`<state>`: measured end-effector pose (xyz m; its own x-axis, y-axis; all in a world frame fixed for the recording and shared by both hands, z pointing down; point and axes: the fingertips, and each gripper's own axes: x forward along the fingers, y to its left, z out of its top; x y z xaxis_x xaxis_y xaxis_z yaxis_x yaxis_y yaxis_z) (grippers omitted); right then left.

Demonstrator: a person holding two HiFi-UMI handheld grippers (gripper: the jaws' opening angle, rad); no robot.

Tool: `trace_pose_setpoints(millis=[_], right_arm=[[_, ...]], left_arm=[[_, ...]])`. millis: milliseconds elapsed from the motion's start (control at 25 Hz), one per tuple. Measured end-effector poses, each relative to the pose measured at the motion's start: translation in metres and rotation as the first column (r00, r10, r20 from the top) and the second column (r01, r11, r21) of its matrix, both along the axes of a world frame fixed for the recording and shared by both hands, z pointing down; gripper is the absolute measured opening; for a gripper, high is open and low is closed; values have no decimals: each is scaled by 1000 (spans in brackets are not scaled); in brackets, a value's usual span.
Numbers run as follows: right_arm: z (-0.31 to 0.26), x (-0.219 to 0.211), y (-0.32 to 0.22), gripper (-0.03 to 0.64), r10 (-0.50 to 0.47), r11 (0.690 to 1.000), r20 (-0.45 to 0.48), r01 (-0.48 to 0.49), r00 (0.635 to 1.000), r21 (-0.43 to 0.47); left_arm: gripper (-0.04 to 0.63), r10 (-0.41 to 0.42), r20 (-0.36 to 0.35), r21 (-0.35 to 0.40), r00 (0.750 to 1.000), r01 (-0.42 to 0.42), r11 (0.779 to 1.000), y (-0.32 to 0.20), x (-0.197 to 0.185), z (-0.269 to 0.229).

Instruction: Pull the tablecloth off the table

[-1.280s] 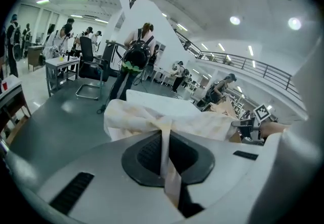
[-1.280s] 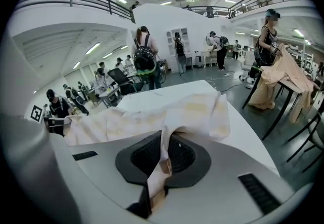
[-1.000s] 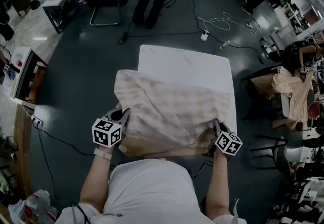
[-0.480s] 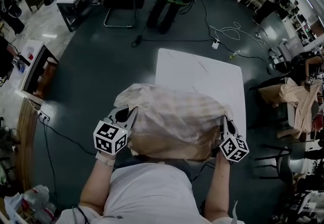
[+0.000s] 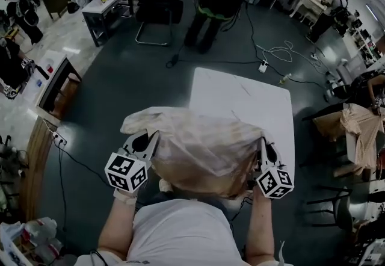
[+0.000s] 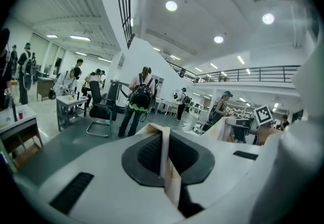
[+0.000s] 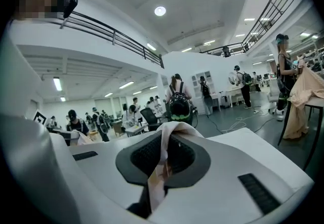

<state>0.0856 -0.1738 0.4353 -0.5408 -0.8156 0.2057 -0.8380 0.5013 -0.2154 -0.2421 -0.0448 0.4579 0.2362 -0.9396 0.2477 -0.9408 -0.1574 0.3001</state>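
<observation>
My left tongs (image 6: 165,157) and right tongs (image 7: 161,162) each pinch a tablecloth (image 5: 201,147) edge; keep both clamped, draw back evenly until it clears the table (image 5: 240,93).

The left gripper (image 5: 146,140) and right gripper (image 5: 265,147) have lifted and drawn back toward the person, and the tablecloth (image 5: 201,150) has come with them. A second ago it lay spread over most of the table (image 5: 240,93) ahead of the jaws. Now it is bunched in a raised, puffed heap between the two grippers, its far edge much closer to them. More bare white tabletop shows beyond them.
</observation>
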Motion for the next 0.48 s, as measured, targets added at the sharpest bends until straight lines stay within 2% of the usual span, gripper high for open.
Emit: trace_pose_setpoints(millis=[160,360,480], right_arm=[[-19,-9,10,34,-75,997,31,74,997,30],[-41,-26,37,34,-177,981,49,173,983,84],[-52,-38,60,34,-254,962,55,246,966,117]], left_arm=[[14,-64,-33,39,997,66,997,18,2,-18],[13,-130,-4,69,992,130,989,52,8,-35],[13,-184,10,96,983,182,979,82,12,-45]])
